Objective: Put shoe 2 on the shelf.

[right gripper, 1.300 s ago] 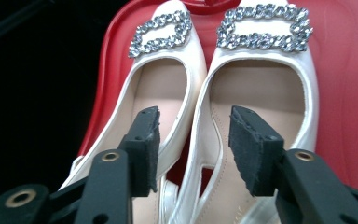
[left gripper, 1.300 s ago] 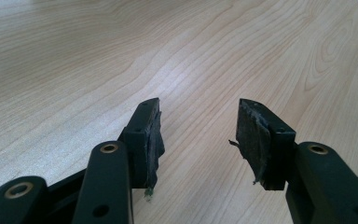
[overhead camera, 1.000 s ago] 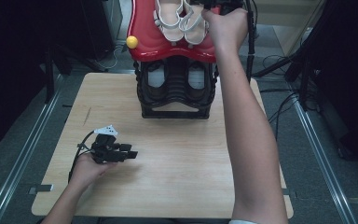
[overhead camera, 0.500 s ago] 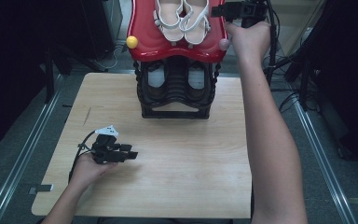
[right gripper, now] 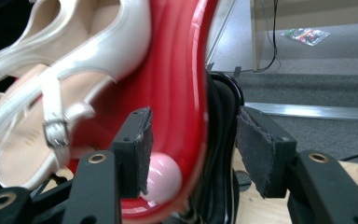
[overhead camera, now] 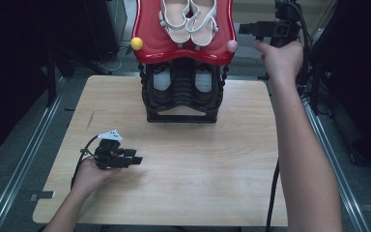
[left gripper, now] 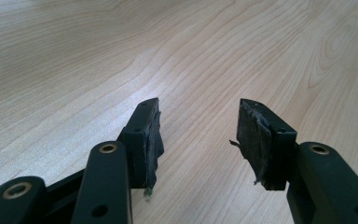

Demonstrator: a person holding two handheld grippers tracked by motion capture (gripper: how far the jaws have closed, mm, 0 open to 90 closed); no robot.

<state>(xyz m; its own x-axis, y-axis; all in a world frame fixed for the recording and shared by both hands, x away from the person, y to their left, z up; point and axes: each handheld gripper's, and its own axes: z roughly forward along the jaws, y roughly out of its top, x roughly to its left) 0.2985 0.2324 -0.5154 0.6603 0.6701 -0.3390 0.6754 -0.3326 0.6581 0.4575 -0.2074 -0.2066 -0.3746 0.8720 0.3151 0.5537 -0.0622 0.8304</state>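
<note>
A pair of white strappy sandals (overhead camera: 188, 19) (right gripper: 65, 60) lies on the red top shelf (overhead camera: 183, 48) (right gripper: 177, 70) of a black shoe rack (overhead camera: 181, 96) at the table's far edge. My right gripper (overhead camera: 244, 29) (right gripper: 193, 121) hovers just off the shelf's right edge, pointing at it, near the pink ball (overhead camera: 232, 46) (right gripper: 163, 179) at the corner. Its jaws have just been opening and stand open with nothing between the pads. My left gripper (overhead camera: 136, 156) (left gripper: 198, 109) rests low over the wooden table (overhead camera: 198, 159) (left gripper: 74, 46) at the front left, open and empty.
A yellow ball (overhead camera: 136, 43) marks the shelf's left corner. Dark shoes with pale insoles (overhead camera: 162, 79) sit on the rack's lower tier. Metal rails (overhead camera: 24, 159) run along the floor on both sides of the table. A black cable (overhead camera: 272, 198) hangs at the right.
My right hand has drawn away from the sandals, moving right and slightly down to beside the shelf's right edge. My left hand has stayed put.
</note>
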